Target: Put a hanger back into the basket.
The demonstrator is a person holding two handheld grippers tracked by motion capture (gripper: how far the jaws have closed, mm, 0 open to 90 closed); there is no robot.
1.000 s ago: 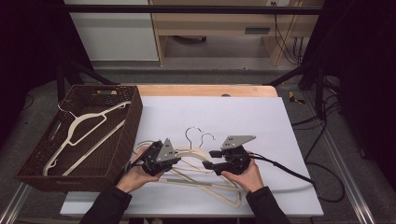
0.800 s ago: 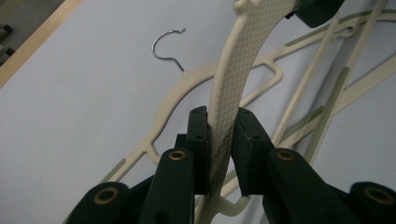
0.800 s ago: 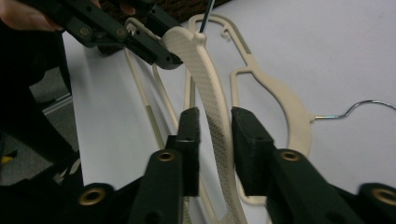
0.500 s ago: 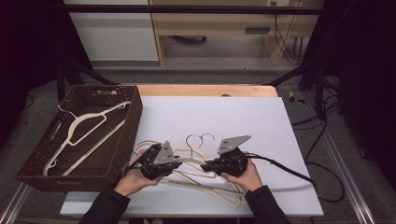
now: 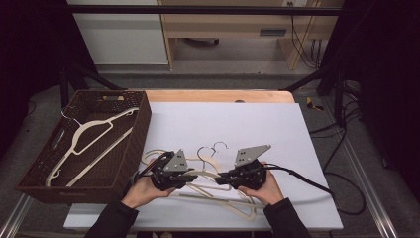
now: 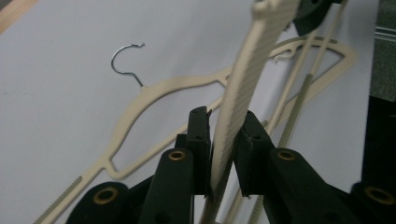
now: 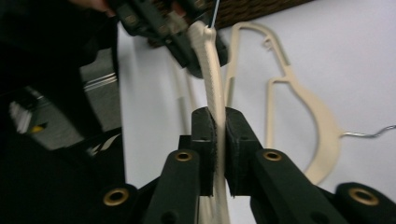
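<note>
A cream hanger (image 5: 208,174) is held between both grippers near the table's front. My left gripper (image 5: 194,175) is shut on one arm of it, and my right gripper (image 5: 222,178) is shut on the other arm. The left gripper view has the ribbed arm (image 6: 233,93) clamped between the jaws of my left gripper (image 6: 224,115). In the right gripper view, the hanger arm (image 7: 211,60) runs from my right gripper (image 7: 216,112) up to the other gripper (image 7: 163,23). More cream hangers (image 5: 233,198) lie under the grippers, one with a metal hook (image 6: 126,60).
A dark wicker basket (image 5: 143,114) at the left holds two cream hangers (image 5: 89,130). The white table top (image 5: 223,124) stretches behind the grippers. A black cable (image 5: 307,181) trails right from my right gripper. A loose hanger (image 7: 322,135) lies beside the held one.
My right gripper has drifted slightly left, toward my left gripper. Both stay clamped on the same hanger.
</note>
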